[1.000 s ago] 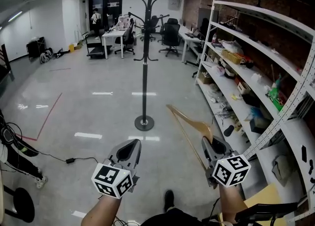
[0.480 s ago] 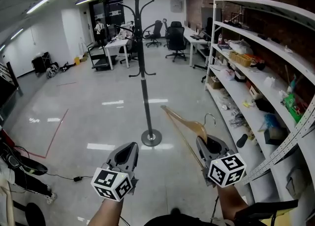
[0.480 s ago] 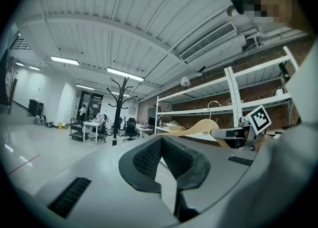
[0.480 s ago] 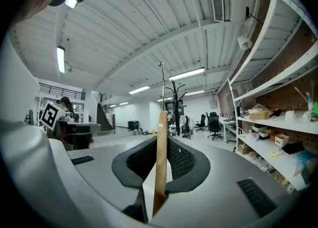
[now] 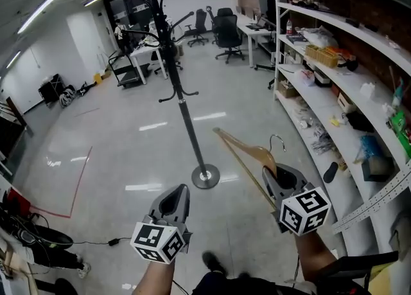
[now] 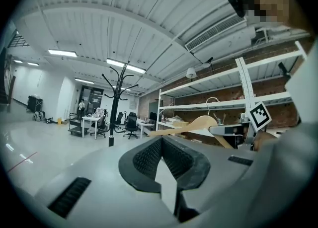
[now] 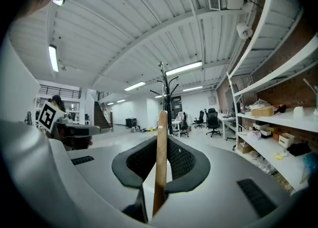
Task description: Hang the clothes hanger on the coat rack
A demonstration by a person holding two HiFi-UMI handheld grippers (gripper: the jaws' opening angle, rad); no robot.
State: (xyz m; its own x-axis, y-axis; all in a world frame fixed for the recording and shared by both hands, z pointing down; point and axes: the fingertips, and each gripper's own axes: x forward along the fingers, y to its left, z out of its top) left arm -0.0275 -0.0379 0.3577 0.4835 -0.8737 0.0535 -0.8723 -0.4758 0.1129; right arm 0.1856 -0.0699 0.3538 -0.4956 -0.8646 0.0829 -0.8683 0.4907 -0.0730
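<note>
Head view first: looks like the carry-over step, not the hanging itself. Shows the coat rack (image 5: 187, 126) standing out on the open floor. Puts the hanger (image 5: 247, 157) well short of it, off to the right of its base and nearer the person. Has the right gripper (image 5: 277, 175) clamped on one wooden arm of that hanger, with the metal hook (image 5: 278, 139) sticking up on the side away from the rack. Puts the left gripper (image 5: 180, 194) short of the rack's base too, a bit to its left, touching nothing.

Left gripper view: fingertips together, nothing between them. Catches the rack (image 6: 114, 110) far off across the floor and the hanger (image 6: 198, 124) floating to the right of it, clear of every prong.

Right gripper view: jaws pinched tight on the wooden arm (image 7: 160, 162), standing straight up through them and lined up with the rack's pole (image 7: 167, 100) beyond, though well apart from it.

Next move, best guess: needs closing in on the rack and lifting the hanger to prong height. Then takes a wrist turn to face the hook at a prong and drop it over. Probably no job for the left one.
</note>
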